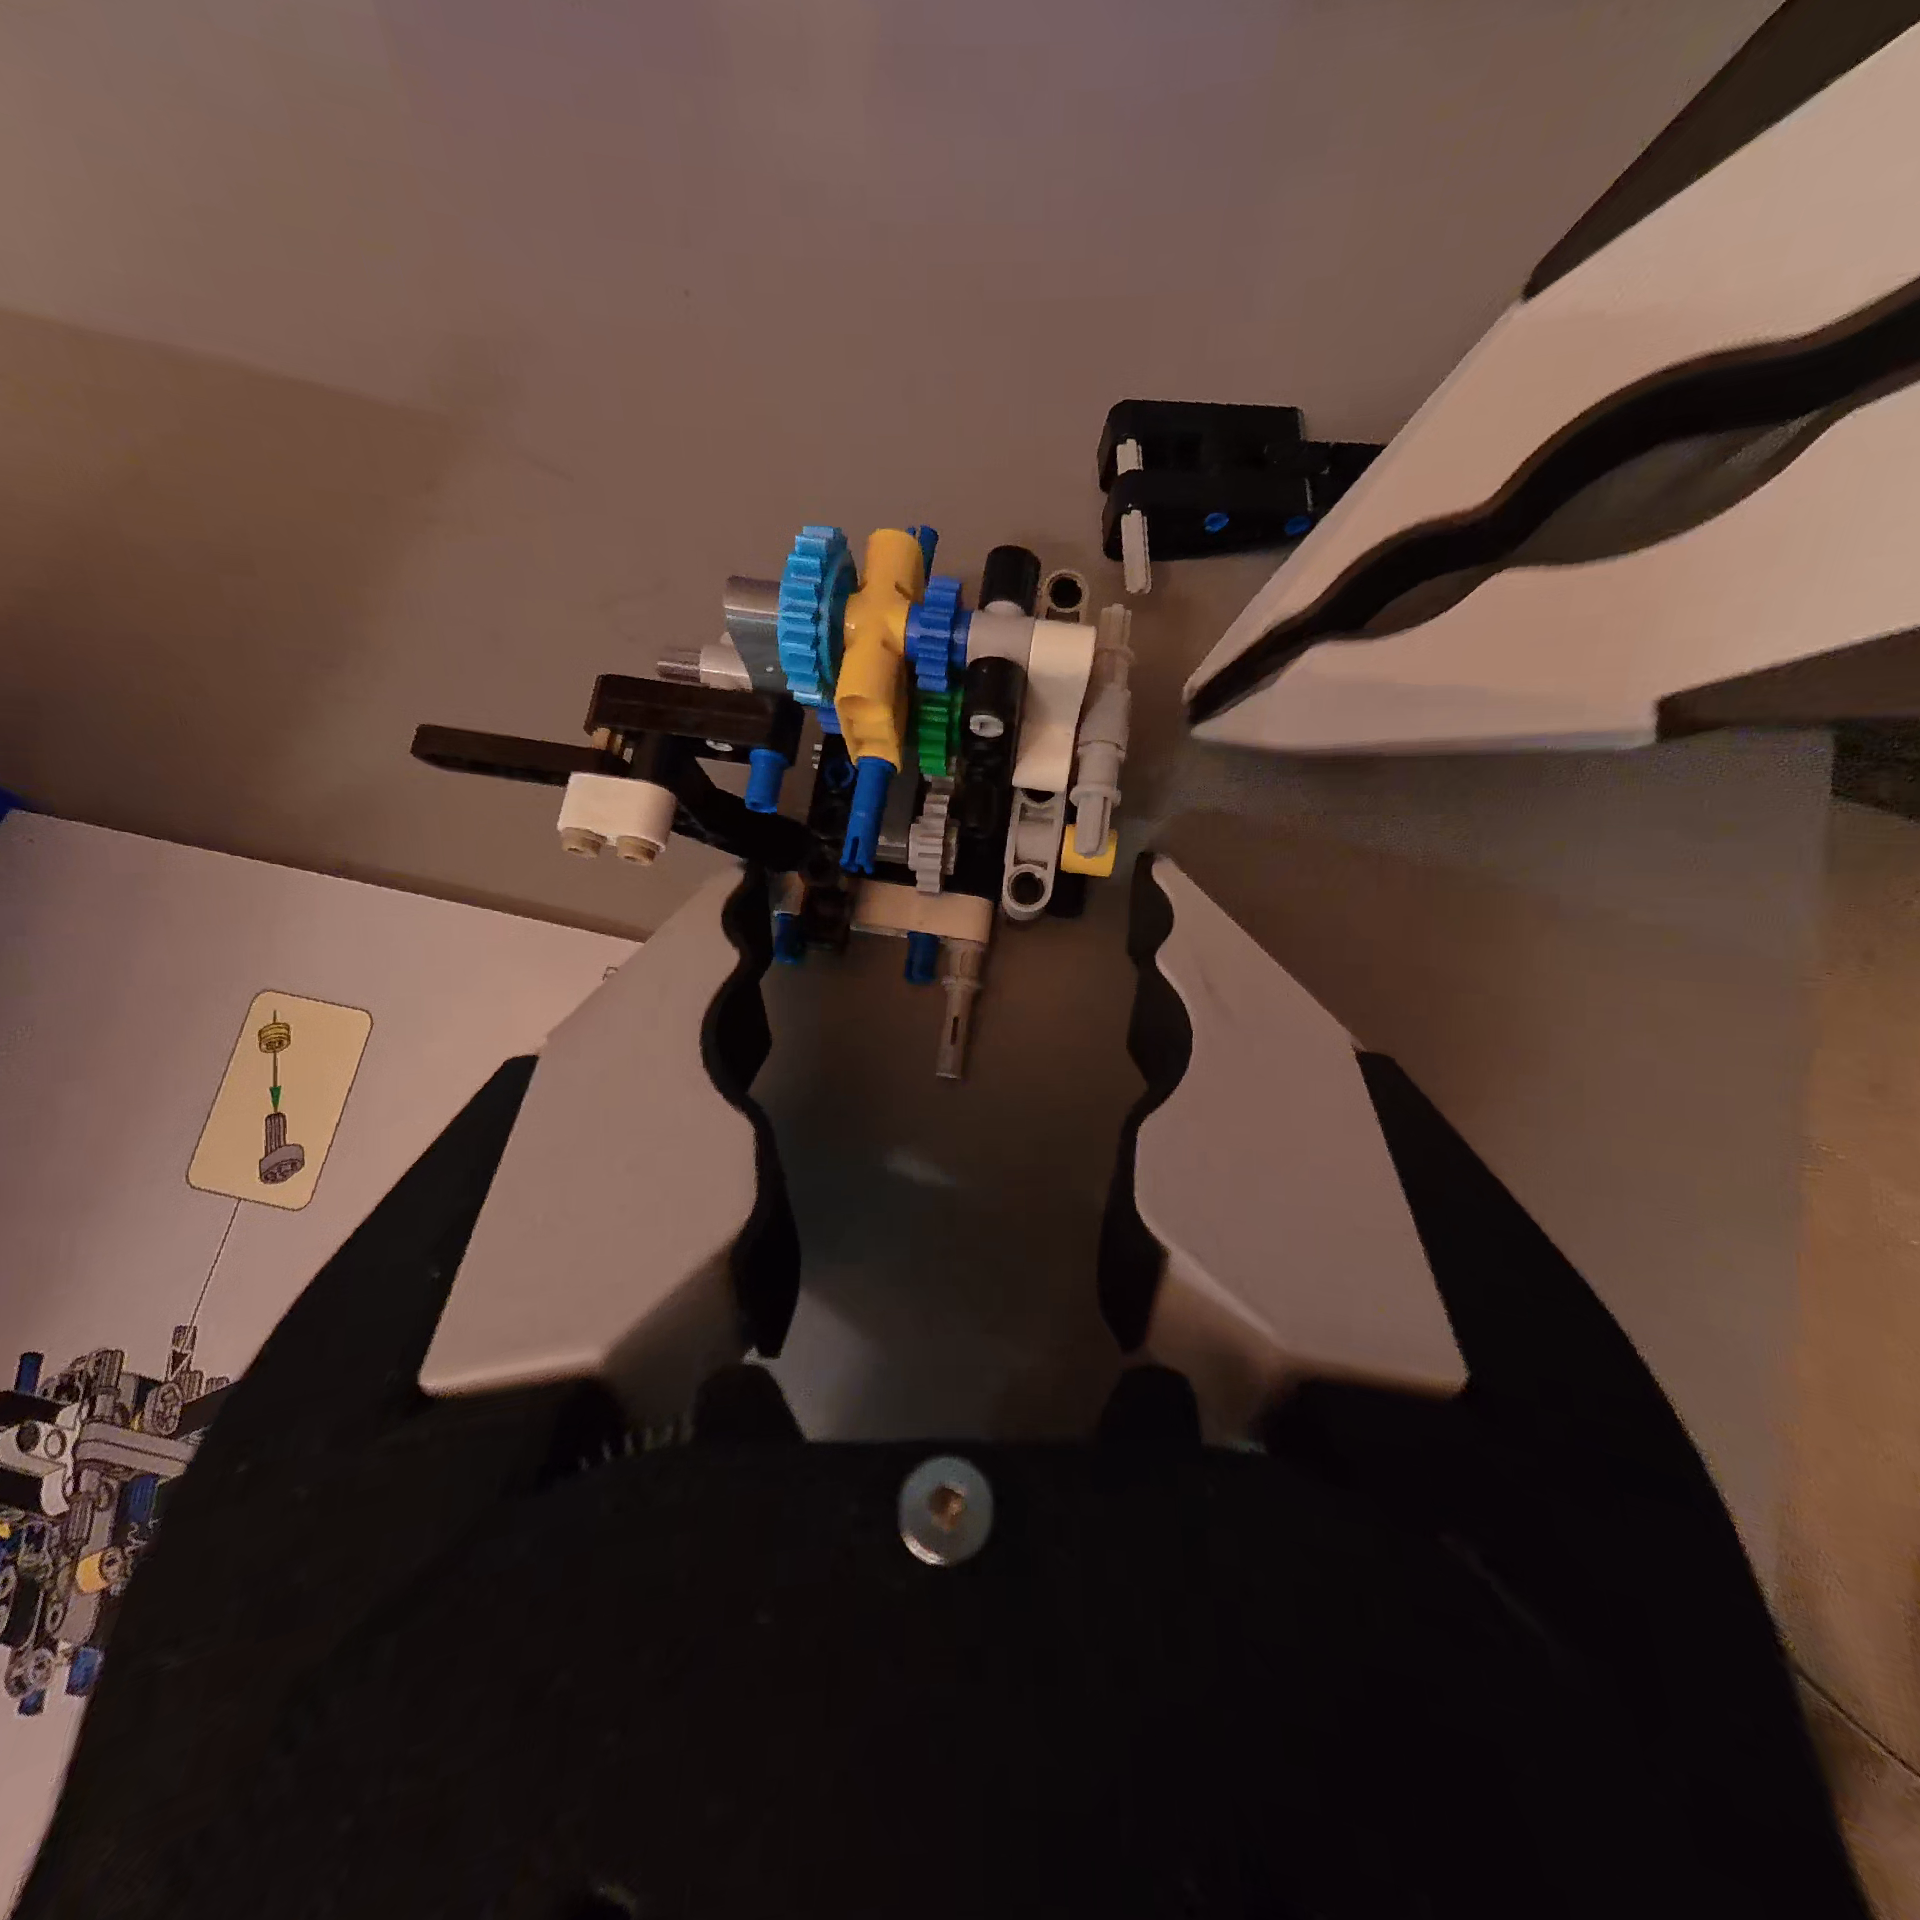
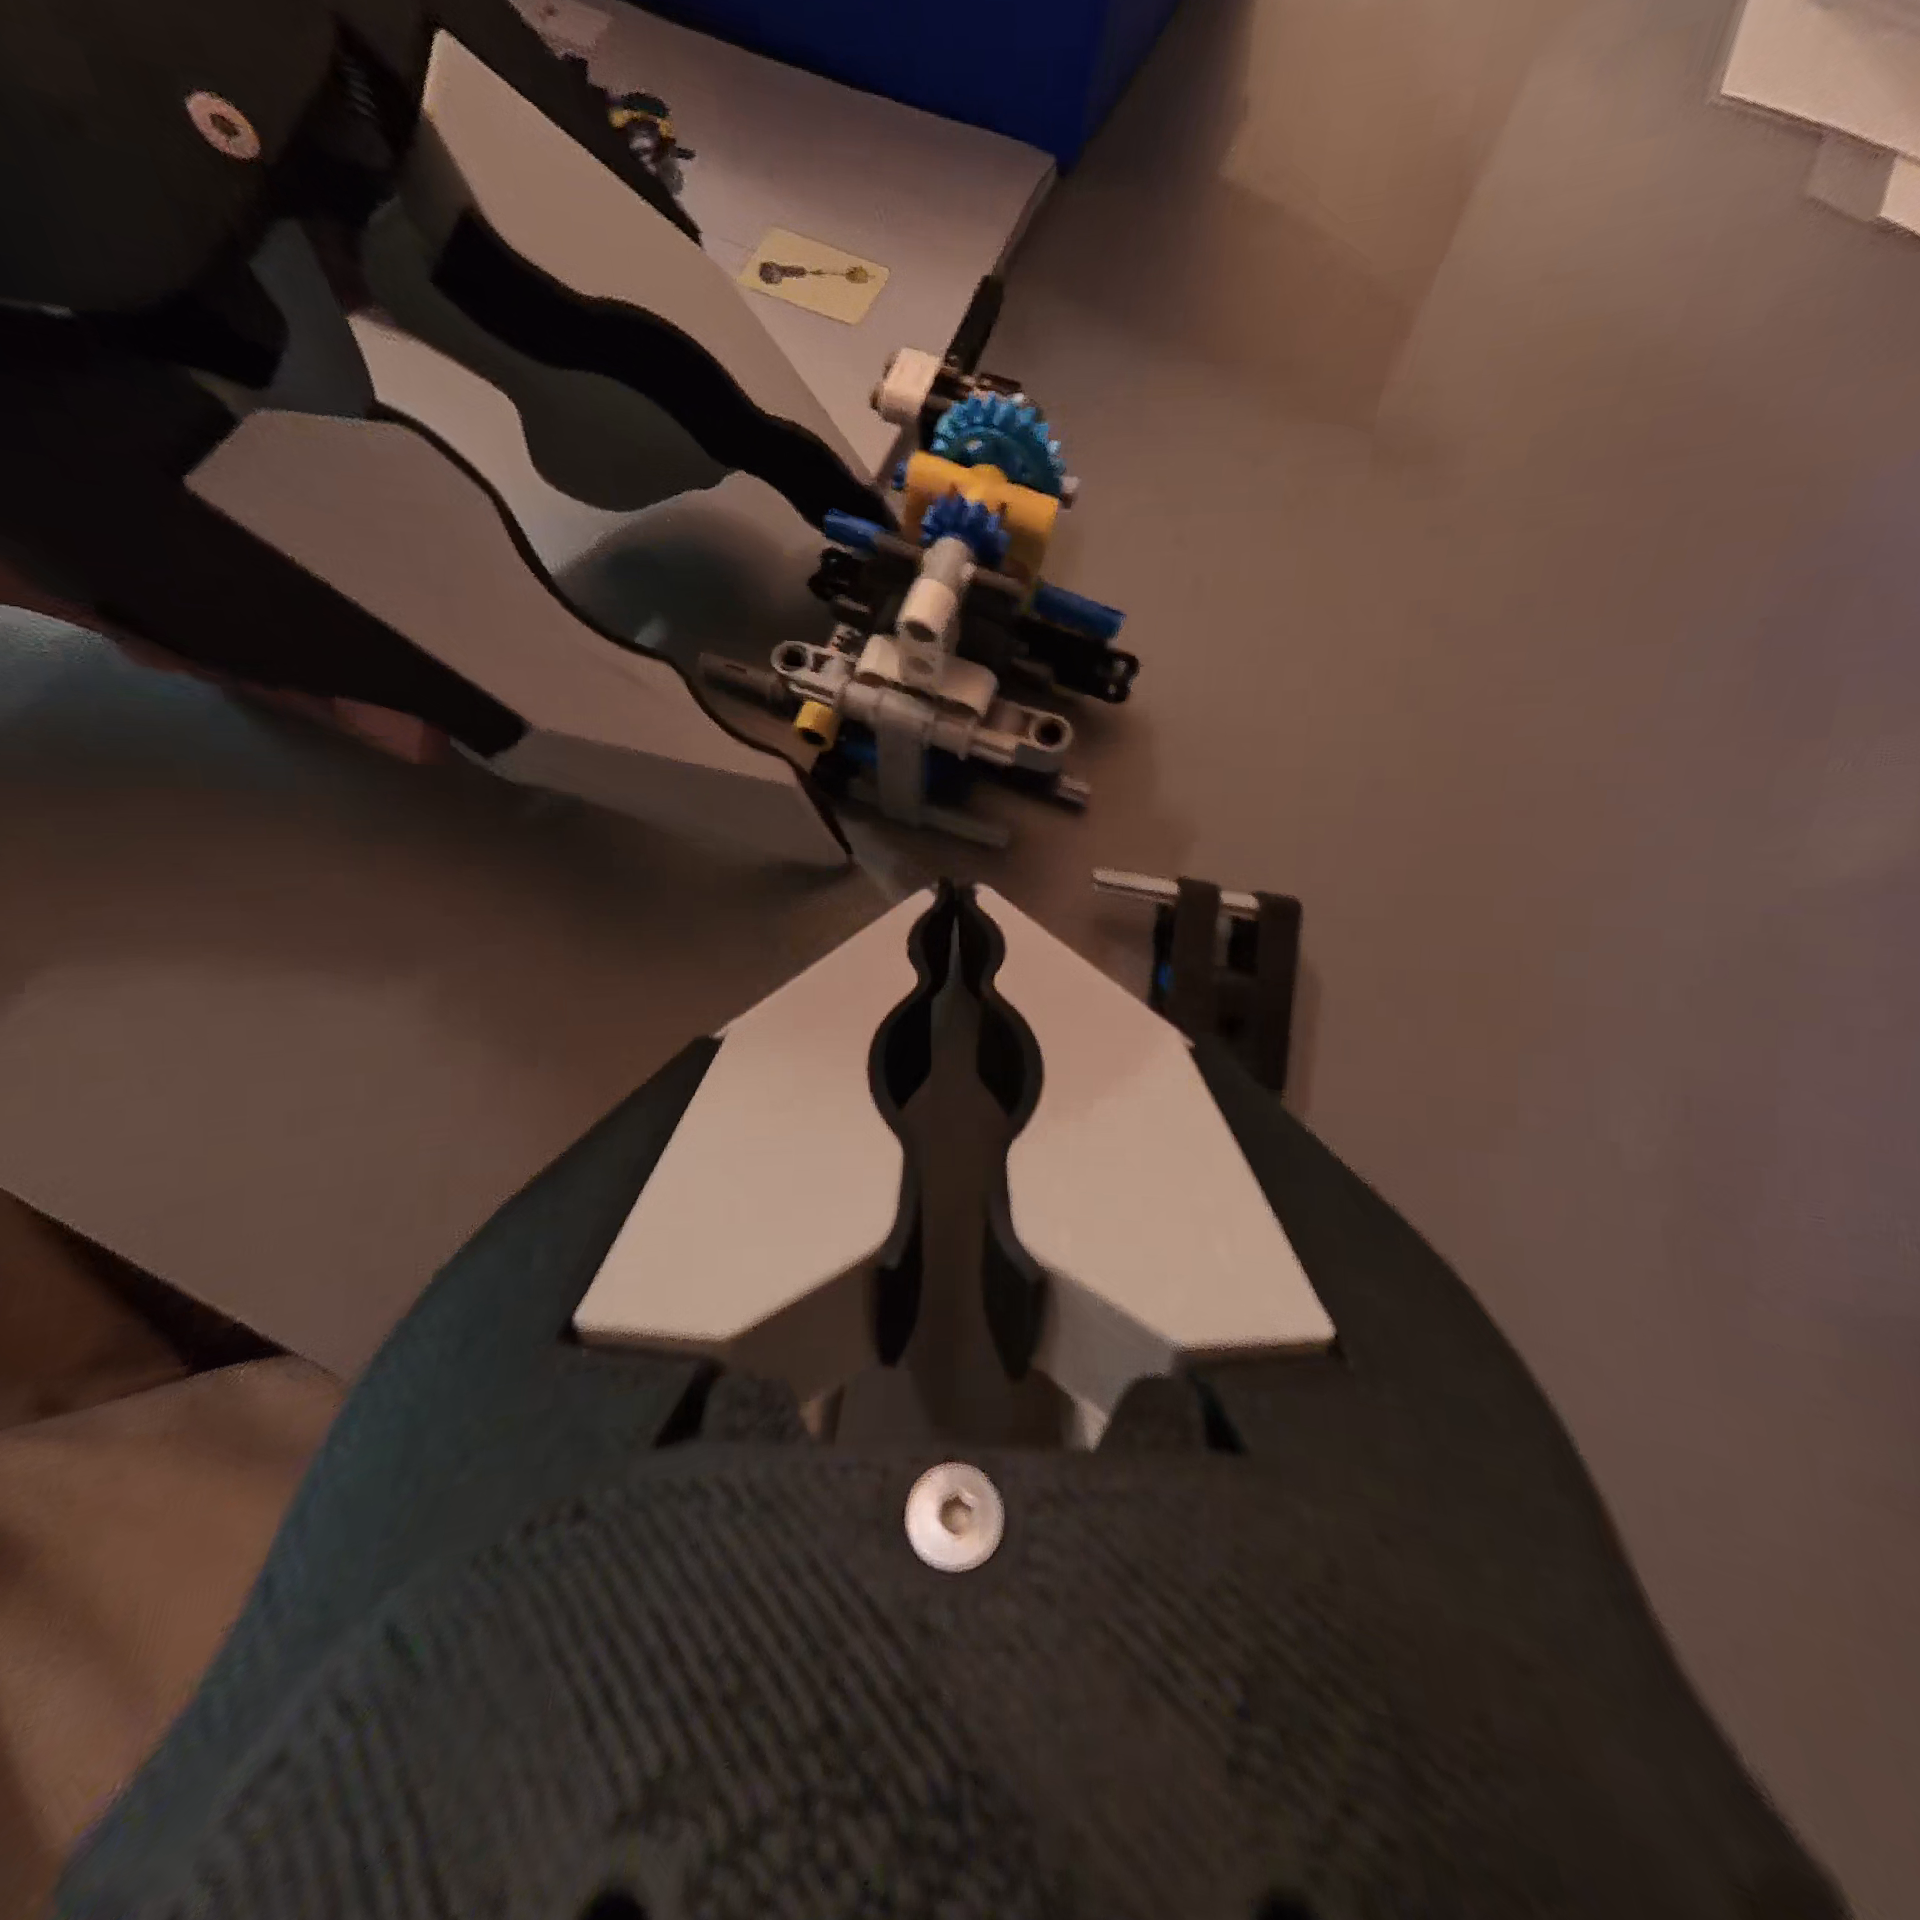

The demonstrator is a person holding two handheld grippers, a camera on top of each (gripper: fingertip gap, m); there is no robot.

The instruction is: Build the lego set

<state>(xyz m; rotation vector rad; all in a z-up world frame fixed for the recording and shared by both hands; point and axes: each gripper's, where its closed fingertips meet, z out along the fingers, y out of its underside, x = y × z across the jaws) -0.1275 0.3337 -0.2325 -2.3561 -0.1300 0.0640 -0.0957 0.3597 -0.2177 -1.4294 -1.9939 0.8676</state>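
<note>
I keep my left gripper, jaws wide, squared on the lego model before clamping, while my right gripper, jaws pinched together on nothing, waits just beside that model.

Left claw agape, right claw closed

The lego assembly of blue, green and grey gears, a yellow connector and black beams is resting on the tabletop. A smaller black sub-assembly is lying apart at its 1 o'clock.
</note>
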